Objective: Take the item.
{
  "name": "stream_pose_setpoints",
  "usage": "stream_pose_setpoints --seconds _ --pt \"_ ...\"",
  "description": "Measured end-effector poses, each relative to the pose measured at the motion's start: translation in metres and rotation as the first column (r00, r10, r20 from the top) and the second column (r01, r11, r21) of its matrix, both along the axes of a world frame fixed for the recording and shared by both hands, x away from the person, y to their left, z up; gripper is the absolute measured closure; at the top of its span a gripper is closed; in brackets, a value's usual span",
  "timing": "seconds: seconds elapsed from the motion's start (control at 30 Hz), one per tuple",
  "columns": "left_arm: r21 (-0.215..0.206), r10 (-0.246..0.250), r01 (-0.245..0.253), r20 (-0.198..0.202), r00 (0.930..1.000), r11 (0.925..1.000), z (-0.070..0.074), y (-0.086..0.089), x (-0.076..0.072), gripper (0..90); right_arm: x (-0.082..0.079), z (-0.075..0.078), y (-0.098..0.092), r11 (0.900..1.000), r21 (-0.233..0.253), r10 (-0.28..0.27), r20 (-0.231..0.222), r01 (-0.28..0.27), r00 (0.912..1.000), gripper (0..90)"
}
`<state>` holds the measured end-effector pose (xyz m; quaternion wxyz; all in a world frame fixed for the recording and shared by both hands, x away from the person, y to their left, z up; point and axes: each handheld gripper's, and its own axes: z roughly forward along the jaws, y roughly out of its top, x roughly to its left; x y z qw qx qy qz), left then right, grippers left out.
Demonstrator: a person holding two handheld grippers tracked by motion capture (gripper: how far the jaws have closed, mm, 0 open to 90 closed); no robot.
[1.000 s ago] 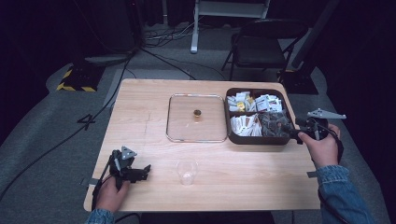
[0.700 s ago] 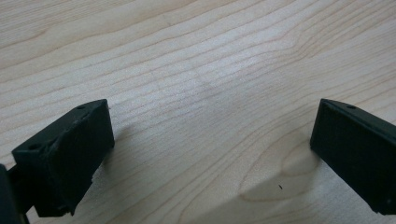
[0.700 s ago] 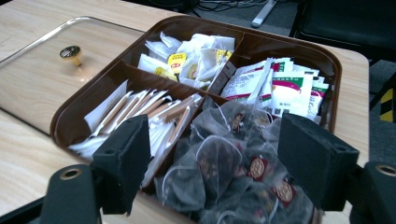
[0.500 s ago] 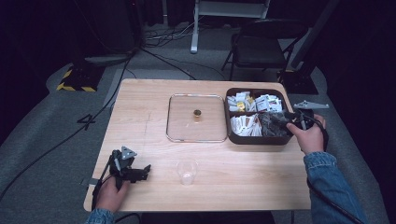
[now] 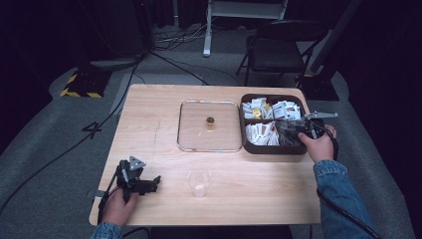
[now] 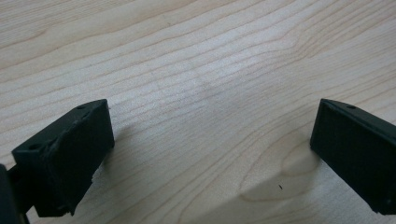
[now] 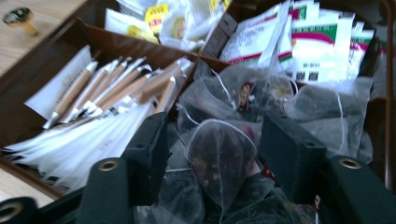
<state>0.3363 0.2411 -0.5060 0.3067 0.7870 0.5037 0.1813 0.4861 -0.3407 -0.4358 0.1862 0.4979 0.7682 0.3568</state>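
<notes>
**Right claw straddles a tea bag in the box**

The right claw (image 7: 212,154) is open, its 2 jaws either side of a mesh tea bag (image 7: 219,154) in the brown box (image 5: 247,147). White packets (image 7: 93,102) lie beside it. The left claw (image 5: 142,183), open, rests on the table (image 6: 196,70).

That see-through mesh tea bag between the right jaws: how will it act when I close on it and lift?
The translucent mesh pyramid tea bag looks soft, so it will probably crumple. It seems light: thin mesh, loose leaves. Its string may snag neighbouring dark tea bags in the brown compartment tray.
</notes>
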Motion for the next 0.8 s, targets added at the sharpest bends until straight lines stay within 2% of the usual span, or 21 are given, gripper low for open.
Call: stream_pose_setpoints --seconds 0.13,0.3,0.47,0.5,0.57,0.6,0.7,0.8 --pt "0.000 0.000 0.000 0.000 1.0000 1.0000 0.000 0.000 0.000 0.0 0.001 -0.005 -0.001 1.000 -0.004 -0.005 -0.012 0.005 0.9999 44.6" --pt "0.000 0.000 0.000 0.000 1.0000 1.0000 0.000 0.000 0.000 0.0 0.002 -0.010 0.001 1.000 -0.009 -0.010 -0.028 0.010 0.9995 51.0" --pt "0.000 0.000 0.000 0.000 1.0000 1.0000 0.000 0.000 0.000 0.0 0.003 -0.015 0.004 0.999 -0.029 -0.016 -0.052 0.014 0.9985 53.8" --pt "-0.001 0.001 -0.001 -0.002 1.0000 1.0000 0.000 0.000 0.000 0.0 0.003 -0.017 0.006 0.999 -0.044 -0.010 -0.054 0.008 0.9985 56.9" --pt "0.000 0.000 0.000 0.000 1.0000 1.0000 0.000 0.000 0.000 0.0 0.003 -0.017 0.006 0.999 -0.044 -0.009 -0.052 0.007 0.9986 58.5" --pt "0.000 0.000 0.000 0.000 1.0000 1.0000 0.000 0.000 0.000 0.0 0.003 -0.016 0.006 0.999 -0.042 -0.013 -0.047 0.011 0.9988 63.1" --pt "0.000 0.000 0.000 0.000 1.0000 1.0000 0.000 0.000 0.000 0.0 0.002 -0.015 0.005 0.999 -0.029 -0.025 -0.040 0.023 0.9989 68.3" --pt "0.000 0.001 -0.001 -0.002 1.0000 1.0000 0.000 0.000 0.000 0.0 0.001 -0.013 0.003 0.999 -0.021 -0.031 -0.024 0.030 0.9992 70.2"
